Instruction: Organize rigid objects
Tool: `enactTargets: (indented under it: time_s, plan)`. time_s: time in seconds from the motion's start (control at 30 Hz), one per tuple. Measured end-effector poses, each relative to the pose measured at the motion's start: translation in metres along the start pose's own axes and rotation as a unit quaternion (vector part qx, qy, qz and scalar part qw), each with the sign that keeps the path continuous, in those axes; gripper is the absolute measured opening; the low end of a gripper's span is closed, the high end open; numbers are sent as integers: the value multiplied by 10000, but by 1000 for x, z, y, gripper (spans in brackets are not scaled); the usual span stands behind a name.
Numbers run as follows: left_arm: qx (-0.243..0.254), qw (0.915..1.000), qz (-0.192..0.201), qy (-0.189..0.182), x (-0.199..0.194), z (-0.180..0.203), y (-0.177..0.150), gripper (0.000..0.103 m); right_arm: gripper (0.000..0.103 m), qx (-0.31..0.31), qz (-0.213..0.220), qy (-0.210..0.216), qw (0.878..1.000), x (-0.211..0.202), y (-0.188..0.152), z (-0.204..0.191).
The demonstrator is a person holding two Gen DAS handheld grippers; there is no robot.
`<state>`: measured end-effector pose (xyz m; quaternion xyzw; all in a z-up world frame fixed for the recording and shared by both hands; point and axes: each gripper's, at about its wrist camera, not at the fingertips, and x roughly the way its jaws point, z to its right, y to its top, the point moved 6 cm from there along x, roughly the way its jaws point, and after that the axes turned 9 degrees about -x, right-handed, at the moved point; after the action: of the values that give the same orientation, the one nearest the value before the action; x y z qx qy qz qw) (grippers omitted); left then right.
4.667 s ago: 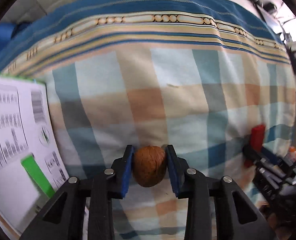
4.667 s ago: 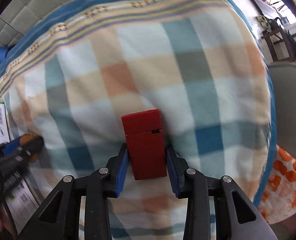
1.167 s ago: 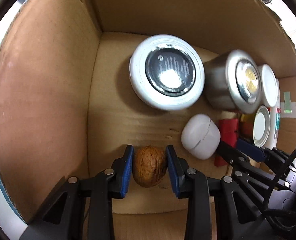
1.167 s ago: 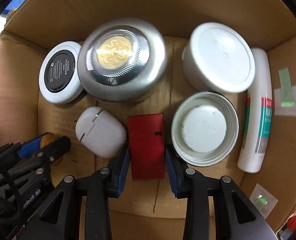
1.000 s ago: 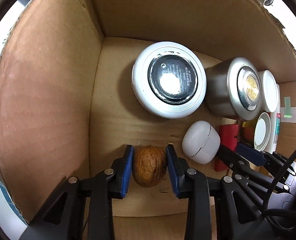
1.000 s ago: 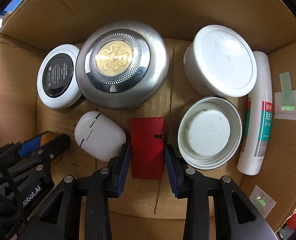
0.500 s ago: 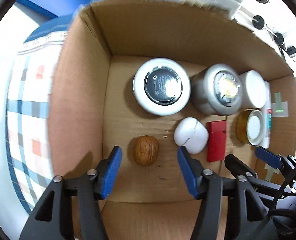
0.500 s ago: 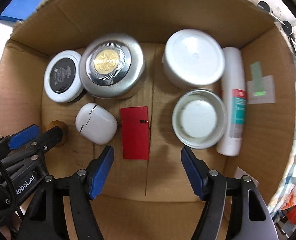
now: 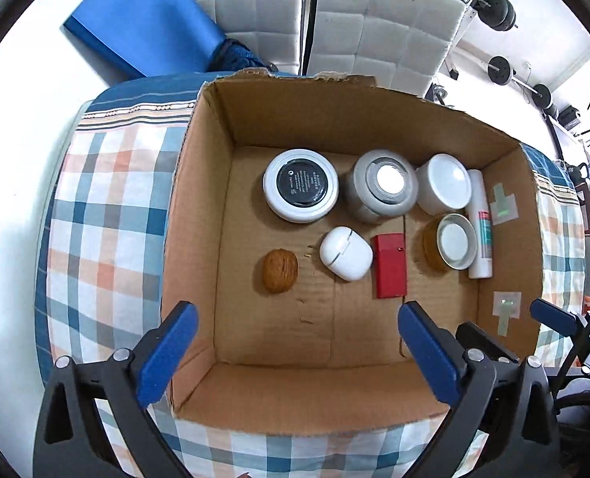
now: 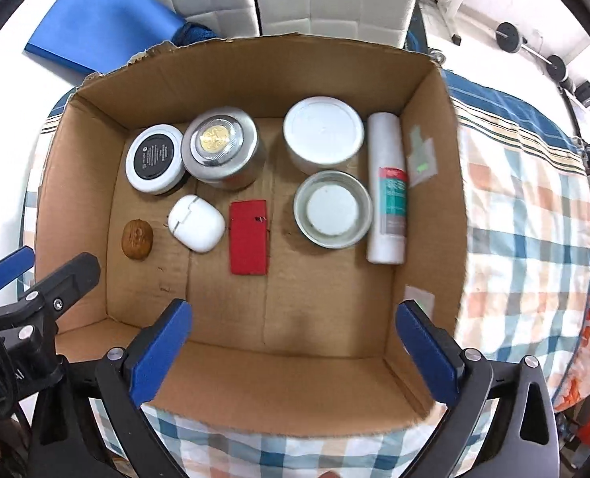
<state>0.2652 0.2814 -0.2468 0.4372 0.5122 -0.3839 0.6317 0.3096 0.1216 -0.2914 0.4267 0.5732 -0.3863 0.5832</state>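
An open cardboard box [image 9: 199, 239] [image 10: 426, 215] sits on a checked cloth. On its floor lie a brown walnut [image 9: 280, 270] [image 10: 137, 238], a white earbud case [image 9: 345, 253] [image 10: 196, 222] and a flat red box [image 9: 390, 265] [image 10: 249, 237]. My left gripper [image 9: 301, 348] is open and empty, high above the box's near edge. My right gripper [image 10: 293, 344] is open and empty, also above the near edge.
The box also holds a white-rimmed black tin [image 9: 300, 184], a silver tin [image 10: 219, 145], a white jar [image 10: 323, 131], a glass jar with a white lid [image 10: 333, 209] and a white tube [image 10: 387, 189]. A blue mat [image 9: 143, 28] and padded panels stand behind.
Both grippers opened, leaving the walnut and the red box on the box floor, then rose up and back out of the box.
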Motion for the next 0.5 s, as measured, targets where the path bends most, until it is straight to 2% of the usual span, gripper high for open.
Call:
enactTargets:
  time_s: [0.17, 0.33, 0.5]
  plan:
    - [17, 9999, 129, -48, -10, 3, -14, 103, 103, 112, 155, -81, 9998, -17, -25, 11]
    - [20, 9998, 184, -56, -20, 6, -27, 103, 103, 253, 92, -43, 9996, -18, -43, 18]
    - [84, 9986, 505, -157, -60, 15, -38, 103, 103, 350, 237, 4, 9991, -35, -60, 27]
